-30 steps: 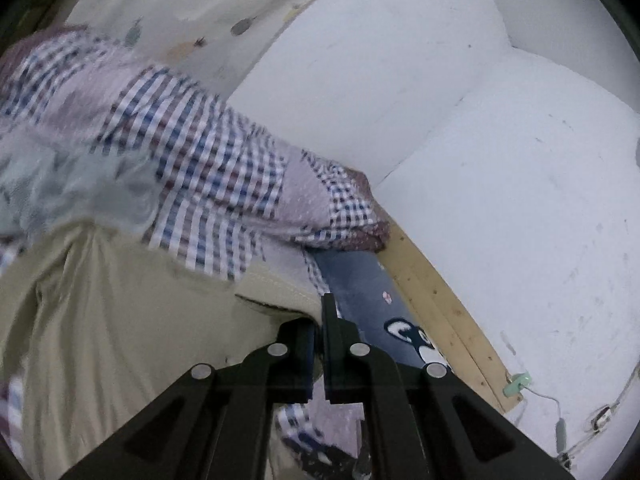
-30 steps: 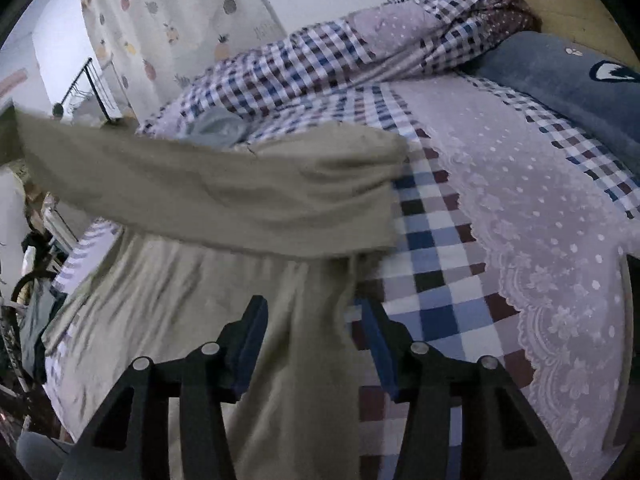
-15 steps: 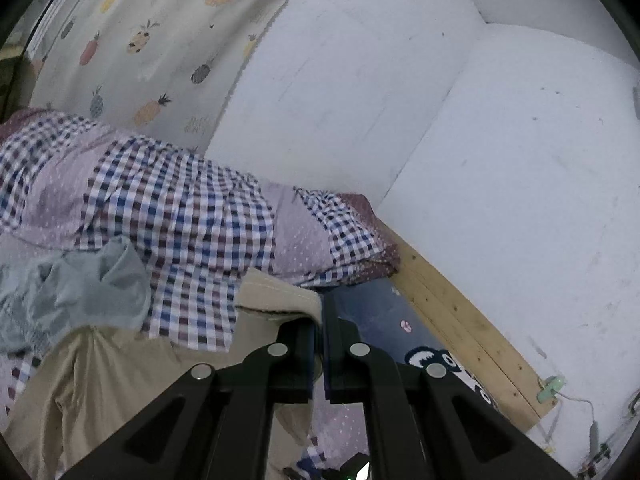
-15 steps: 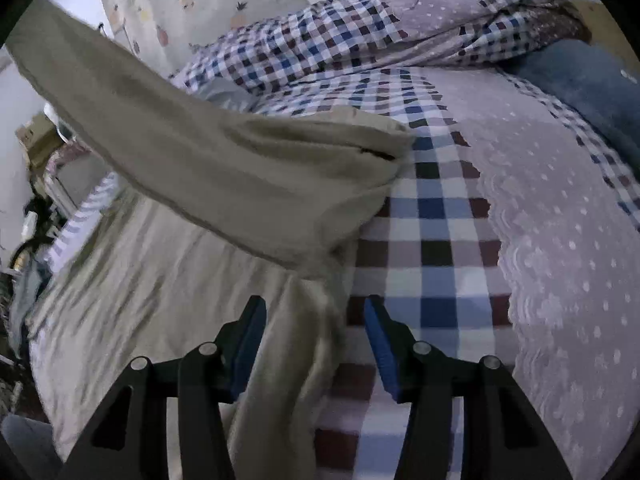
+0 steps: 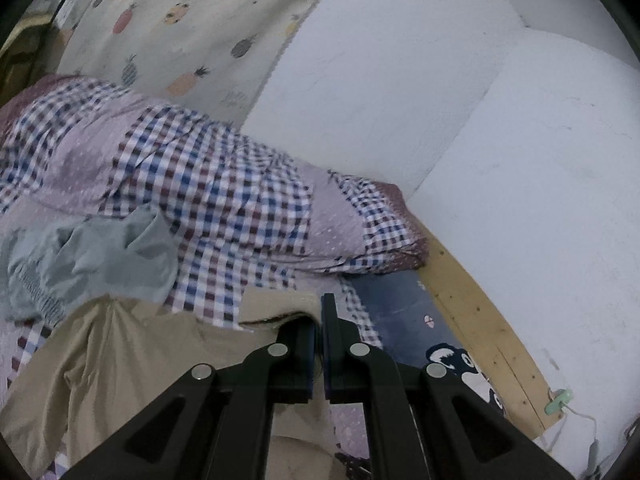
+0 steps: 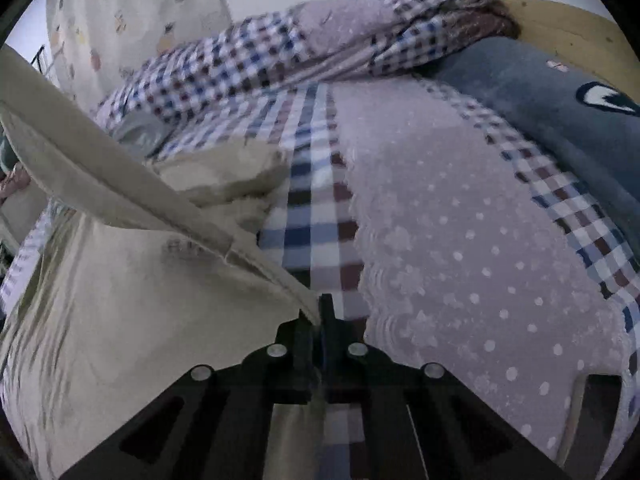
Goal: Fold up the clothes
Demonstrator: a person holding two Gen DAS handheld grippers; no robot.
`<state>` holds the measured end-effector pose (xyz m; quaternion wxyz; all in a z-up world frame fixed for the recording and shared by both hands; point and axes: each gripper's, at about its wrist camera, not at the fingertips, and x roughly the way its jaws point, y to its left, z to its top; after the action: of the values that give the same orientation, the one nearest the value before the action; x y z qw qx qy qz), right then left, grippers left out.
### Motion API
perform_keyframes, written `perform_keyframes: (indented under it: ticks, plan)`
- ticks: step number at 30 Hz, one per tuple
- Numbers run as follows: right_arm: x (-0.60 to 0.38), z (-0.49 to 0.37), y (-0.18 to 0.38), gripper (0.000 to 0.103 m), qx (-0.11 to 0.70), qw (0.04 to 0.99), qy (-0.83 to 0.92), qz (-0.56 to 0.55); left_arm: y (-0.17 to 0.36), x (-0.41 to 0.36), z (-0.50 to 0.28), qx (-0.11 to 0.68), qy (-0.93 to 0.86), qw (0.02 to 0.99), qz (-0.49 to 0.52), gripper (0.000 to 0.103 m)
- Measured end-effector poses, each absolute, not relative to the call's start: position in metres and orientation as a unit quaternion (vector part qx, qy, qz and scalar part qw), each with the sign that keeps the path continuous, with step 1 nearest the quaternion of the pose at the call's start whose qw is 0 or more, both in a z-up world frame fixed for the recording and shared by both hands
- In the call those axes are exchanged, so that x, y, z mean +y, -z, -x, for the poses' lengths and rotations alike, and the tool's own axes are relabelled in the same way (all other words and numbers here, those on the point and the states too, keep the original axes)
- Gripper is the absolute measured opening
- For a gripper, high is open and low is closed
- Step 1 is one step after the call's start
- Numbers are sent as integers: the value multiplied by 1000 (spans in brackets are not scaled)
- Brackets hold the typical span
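both claws pinching beige garment (image 6: pixel 100 300)

White walls (image 5: pixel 460 100) meet in a corner behind a bed (image 6: pixel 460 240) with a checked cover and wooden headboard (image 5: pixel 480 320). A pineapple-print curtain (image 5: pixel 180 20), perhaps covering a window, hangs beyond the bed's far edge.

Matt black plastic on the left gripper (image 5: pixel 319 322), small shiny metal rivets along its arms; the right gripper (image 6: pixel 319 314) looks the same. Lower left, the beige garment (image 5: pixel 120 368) reads as soft, dull woven cloth with a stitched hem. Centre frame, a checked quilt (image 5: pixel 208 184) of matt cotton, its lilac panels dotted; in the right wrist view the bedspread (image 6: pixel 460 240) shows a lace-like scalloped edge. Right side, bare pale wood on the bed frame (image 5: pixel 480 320), unvarnished, under a chalky, scuffed white wall (image 5: pixel 520 160).
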<state>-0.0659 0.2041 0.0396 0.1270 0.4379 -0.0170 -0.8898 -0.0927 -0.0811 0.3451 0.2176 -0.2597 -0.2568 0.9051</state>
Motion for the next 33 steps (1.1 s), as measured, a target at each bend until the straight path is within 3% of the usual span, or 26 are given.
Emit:
perform_keyframes:
  ticks: [7,12,16,20,33]
  plan:
    - [207,58,-23,5,4,195,833,-517,-324,-94,85,-266,-898,216,275,1]
    - [225,55,-45,13,-40,204,841,-500,-308,-101,65,-277,-888,239,278,1]
    - [231,65,-75,48,-106,214,863,-446,-296,-106,47,-279,-881,260,281,1]
    - [212,106,-87,51,-132,216,868,-427,-287,-118,35,-281,-877,276,276,1]
    - [163,287,-28,51,-148,157,834,-507,-255,-153,25,-306,-853,315,281,1]
